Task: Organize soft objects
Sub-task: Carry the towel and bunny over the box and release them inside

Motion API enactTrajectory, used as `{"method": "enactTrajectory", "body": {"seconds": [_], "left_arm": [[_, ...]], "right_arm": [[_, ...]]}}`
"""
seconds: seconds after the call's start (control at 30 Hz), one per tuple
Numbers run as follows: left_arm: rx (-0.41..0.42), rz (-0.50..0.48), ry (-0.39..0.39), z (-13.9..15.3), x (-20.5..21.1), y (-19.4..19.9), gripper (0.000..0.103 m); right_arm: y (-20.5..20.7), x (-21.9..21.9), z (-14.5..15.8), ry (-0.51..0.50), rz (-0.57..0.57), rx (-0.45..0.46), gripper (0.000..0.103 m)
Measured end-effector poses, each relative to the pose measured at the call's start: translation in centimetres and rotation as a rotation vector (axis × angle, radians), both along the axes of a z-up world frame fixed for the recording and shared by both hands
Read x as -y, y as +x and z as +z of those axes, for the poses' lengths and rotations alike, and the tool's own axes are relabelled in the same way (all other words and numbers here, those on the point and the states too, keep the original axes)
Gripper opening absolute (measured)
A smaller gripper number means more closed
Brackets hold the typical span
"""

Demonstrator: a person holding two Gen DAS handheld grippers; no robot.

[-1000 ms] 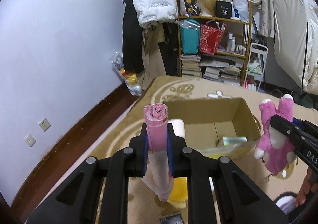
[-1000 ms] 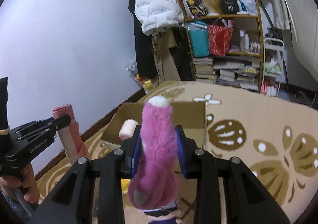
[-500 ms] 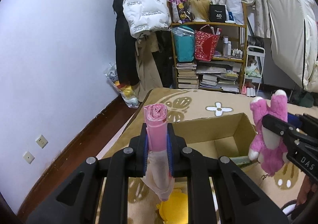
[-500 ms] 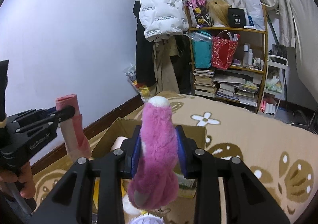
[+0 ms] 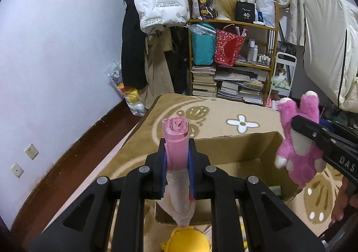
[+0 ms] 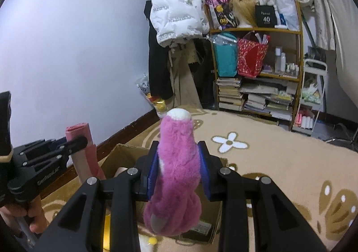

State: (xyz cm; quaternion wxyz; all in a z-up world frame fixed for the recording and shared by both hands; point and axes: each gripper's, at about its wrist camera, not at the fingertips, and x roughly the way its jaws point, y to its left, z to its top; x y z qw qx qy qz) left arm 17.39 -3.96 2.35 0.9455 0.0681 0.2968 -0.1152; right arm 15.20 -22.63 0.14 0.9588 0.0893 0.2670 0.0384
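Observation:
My left gripper (image 5: 176, 153) is shut on a pink roll of plastic bags (image 5: 176, 140), held upright above the near side of an open cardboard box (image 5: 243, 149); the roll also shows in the right wrist view (image 6: 84, 149). My right gripper (image 6: 179, 164) is shut on a pink plush toy (image 6: 176, 176), held above the box (image 6: 125, 151). In the left wrist view the plush (image 5: 297, 146) hangs at the right, over the box's right end.
A yellow soft object (image 5: 185, 240) lies below, in front of the box. The box sits on a beige patterned carpet (image 6: 279, 158). A cluttered wooden shelf (image 5: 232, 59), hanging coats (image 5: 156, 28) and a bare wall (image 5: 56, 50) stand behind.
Both grippers have risen with their objects; the box now sits lower in both views and more of the shelf and far wall is visible.

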Motion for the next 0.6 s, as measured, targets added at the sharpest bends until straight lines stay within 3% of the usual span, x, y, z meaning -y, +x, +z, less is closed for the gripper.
{"method": "enactTrajectory", "body": {"seconds": [0.43, 0.6], "left_arm": [[-0.059, 0.073, -0.073, -2.5, -1.9, 2.3, 0.017], [-0.004, 0.156, -0.144, -2.5, -3.6, 2.3, 0.016]], "right_arm": [[1.7, 0.1, -3.9, 0.064, 0.02, -0.078, 0.039], [1.7, 0.5, -4.4, 0.092, 0.011, -0.057, 0.039]]}}
